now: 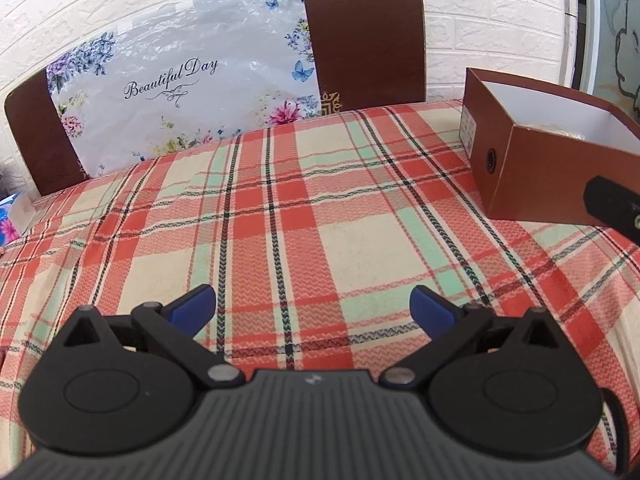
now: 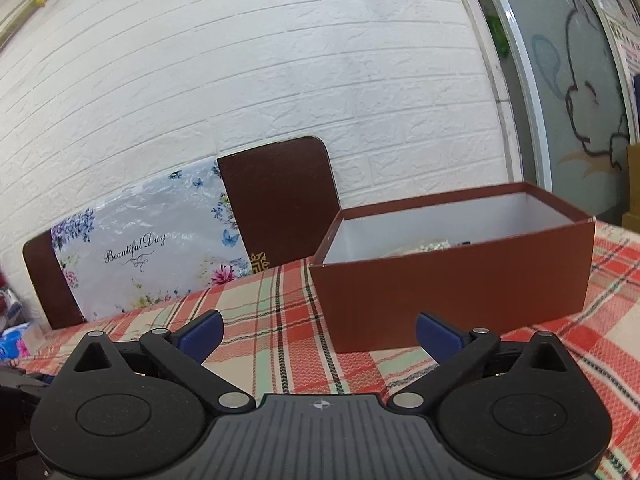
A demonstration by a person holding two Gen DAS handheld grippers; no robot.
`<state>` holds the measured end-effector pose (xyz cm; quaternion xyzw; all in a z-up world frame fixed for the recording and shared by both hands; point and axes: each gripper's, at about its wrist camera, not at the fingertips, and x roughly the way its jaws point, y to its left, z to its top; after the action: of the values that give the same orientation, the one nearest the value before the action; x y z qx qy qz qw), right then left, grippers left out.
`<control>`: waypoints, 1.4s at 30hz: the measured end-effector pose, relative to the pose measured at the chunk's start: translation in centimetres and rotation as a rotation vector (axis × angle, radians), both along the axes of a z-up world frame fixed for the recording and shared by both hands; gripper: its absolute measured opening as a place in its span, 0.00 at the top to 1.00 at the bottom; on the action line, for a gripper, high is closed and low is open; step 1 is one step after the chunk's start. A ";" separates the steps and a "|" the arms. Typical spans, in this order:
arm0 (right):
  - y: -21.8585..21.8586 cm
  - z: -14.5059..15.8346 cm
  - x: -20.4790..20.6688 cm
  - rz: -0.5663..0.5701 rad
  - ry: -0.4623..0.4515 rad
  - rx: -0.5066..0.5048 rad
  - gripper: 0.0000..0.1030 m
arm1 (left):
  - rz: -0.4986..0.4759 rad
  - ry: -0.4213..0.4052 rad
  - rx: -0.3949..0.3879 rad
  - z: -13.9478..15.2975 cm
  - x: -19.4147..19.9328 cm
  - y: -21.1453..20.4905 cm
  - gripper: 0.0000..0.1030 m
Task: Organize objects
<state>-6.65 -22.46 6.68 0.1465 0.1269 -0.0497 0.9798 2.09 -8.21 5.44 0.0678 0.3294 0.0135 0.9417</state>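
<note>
An open brown cardboard box (image 2: pixel 452 280) with a white inside stands on the plaid cloth, right of centre; it also shows at the right of the left wrist view (image 1: pixel 548 176). Some pale items lie low inside it (image 2: pixel 430 246), mostly hidden by the wall. My right gripper (image 2: pixel 319 330) is open and empty, just in front of the box's near wall. My left gripper (image 1: pixel 313 306) is open and empty above bare plaid cloth, left of the box. A black part of the right gripper (image 1: pixel 614 204) shows at the right edge of the left wrist view.
A red, cream and green plaid cloth (image 1: pixel 280 220) covers the table. A brown board with a flowery "Beautiful Day" plastic sheet (image 1: pixel 180 84) leans on the white brick wall behind. A blue packet (image 1: pixel 10 220) lies at the far left. A glass door (image 2: pixel 576 80) is at right.
</note>
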 end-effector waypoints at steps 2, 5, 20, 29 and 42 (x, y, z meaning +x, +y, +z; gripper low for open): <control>-0.4 -0.2 0.1 -0.007 0.011 0.030 0.02 | 0.004 -0.002 0.004 0.0 0.0 0.1 0.00; -0.6 -0.4 0.2 -0.012 0.028 0.051 0.02 | 0.010 0.001 -0.002 -0.1 0.0 0.3 0.00; 0.1 -0.5 1.0 0.054 0.085 -0.003 0.02 | 0.023 0.003 -0.011 0.1 0.2 0.9 0.00; 0.7 0.7 3.7 0.169 0.116 -0.124 0.02 | 0.027 -0.112 -0.034 2.9 0.2 3.9 0.00; 1.8 1.1 5.9 0.292 0.144 -0.213 0.02 | 0.064 -0.370 -0.040 6.6 -2.3 7.8 0.00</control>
<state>-0.78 -20.64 7.79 0.0180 0.2107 0.0696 0.9749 -0.18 -0.43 11.99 0.0349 0.1530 0.0491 0.9864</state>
